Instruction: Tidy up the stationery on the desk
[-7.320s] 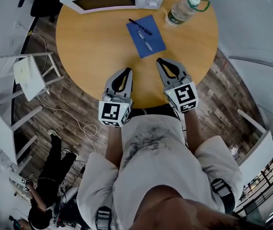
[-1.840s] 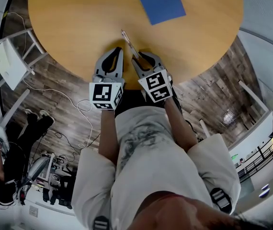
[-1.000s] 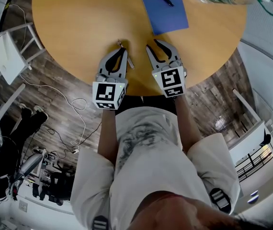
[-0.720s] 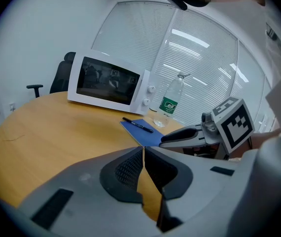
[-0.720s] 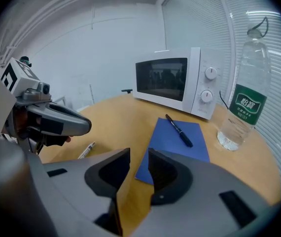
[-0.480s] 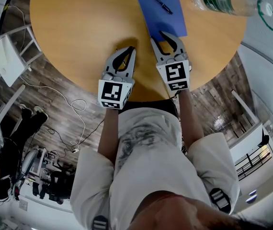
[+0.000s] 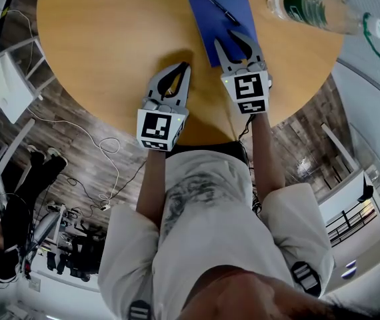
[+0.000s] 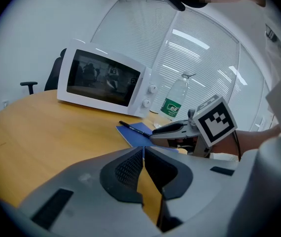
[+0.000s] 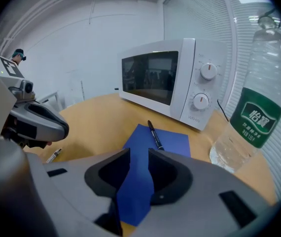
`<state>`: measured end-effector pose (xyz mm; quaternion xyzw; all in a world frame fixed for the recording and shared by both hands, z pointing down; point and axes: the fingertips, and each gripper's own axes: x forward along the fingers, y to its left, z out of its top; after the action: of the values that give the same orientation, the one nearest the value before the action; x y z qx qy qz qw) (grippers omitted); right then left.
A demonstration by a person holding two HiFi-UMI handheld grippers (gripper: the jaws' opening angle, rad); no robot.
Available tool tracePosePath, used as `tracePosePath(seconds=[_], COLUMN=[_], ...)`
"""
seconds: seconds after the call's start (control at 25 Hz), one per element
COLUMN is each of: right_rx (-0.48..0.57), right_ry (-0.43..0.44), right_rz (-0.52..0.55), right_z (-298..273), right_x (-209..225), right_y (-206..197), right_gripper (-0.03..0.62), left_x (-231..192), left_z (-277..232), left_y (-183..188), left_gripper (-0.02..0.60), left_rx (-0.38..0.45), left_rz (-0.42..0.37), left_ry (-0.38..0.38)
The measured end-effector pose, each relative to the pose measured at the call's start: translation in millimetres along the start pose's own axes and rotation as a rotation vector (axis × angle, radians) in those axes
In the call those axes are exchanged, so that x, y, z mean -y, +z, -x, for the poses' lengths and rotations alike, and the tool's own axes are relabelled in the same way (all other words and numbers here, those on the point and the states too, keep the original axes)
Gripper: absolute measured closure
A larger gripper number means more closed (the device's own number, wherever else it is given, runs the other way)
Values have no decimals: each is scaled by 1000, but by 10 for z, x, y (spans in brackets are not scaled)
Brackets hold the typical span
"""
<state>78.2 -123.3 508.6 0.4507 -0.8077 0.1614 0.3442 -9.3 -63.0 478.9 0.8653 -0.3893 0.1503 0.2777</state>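
A round wooden table takes up most of the room, and a person stands at its near edge with a gripper in each hand. A white microwave sits at the far side. A clear water bottle stands upright just beside the far right corner of a blue pad.

The right gripper has just moved forward from the table edge and now hangs over the near end of the blue pad. Its jaws are moderately apart and empty, and the blue shows through the gap between them. The left gripper sits to its left over bare wood, with its jaws closed together on nothing.

A few seconds ago two pens lay on the pad. Now only the black pen lies there, slanting across the far half. The second, light-coloured pen lies on bare table, close under the left gripper's tip and well apart from the pad.

One pen therefore looks to be moved and set down. With the right gripper open and pointing at the pad, the black pen or the pad itself seems next.
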Motion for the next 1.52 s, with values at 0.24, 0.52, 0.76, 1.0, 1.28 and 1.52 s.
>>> tracePosePath(seconds=[0.24,0.52,0.76,1.0,1.28,1.52], right_rx=[-20,-42,-81,-83,-91,-73], right_ry=[-28,-52,-48,-29,-23,-16], right_rz=[21,45,50,41,-3,-12], right_z=[-178,-373,-473,-480,-431,-312], right_x=[245,426,475,444,417,314], right_y=[23,60,-54,-59,-93,-71], right_gripper=[425,427,455,477,479,479], left_x=[-64,-126,-181,-201,-198,-165], left_z=[-68,-85,-62,-6,74,185], left_y=[24,38,12,1,0,-21], left_gripper=[561,561,561,561,561,561], left_rx=[-6,-13,-16,-13,4,20], left_rz=[7,19,26,29,33,34], left_ry=[1,13,32,51,79,102])
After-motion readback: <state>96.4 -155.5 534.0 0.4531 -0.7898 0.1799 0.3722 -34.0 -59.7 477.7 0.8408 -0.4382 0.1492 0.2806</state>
